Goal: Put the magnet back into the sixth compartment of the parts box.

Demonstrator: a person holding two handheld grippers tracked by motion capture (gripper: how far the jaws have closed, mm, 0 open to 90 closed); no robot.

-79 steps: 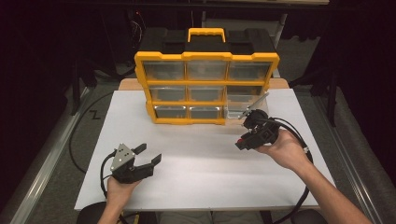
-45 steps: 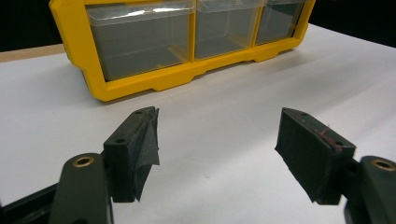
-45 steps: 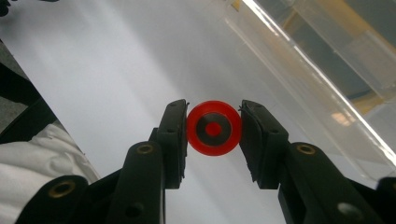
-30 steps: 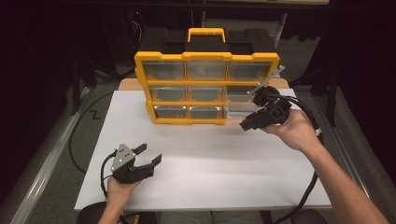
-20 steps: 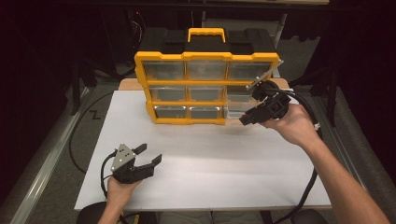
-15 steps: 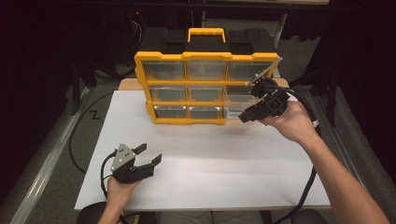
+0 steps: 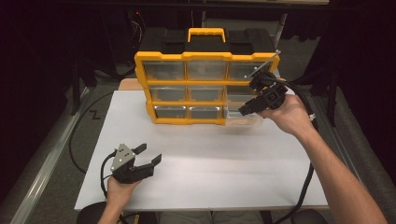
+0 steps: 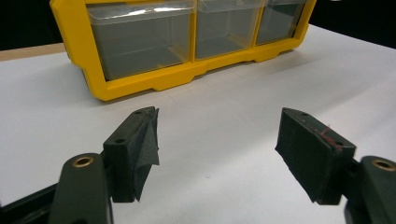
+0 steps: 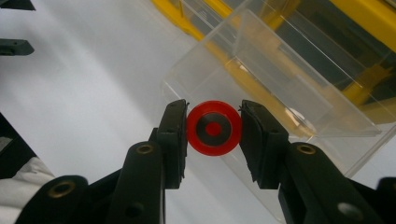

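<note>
Here the right gripper (image 9: 213, 129) clamps a red ring (image 9: 213, 128) above the pulled-out clear drawer (image 9: 275, 88); the left gripper (image 8: 217, 149) rests spread on the white table (image 7: 210, 163). Its jaws hold nothing.

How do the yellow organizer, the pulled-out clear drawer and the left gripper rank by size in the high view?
1. Yellow organizer, clearly largest.
2. Left gripper and clear drawer look about alike; the gripper sits nearer the camera, so I won't rank them.
</note>
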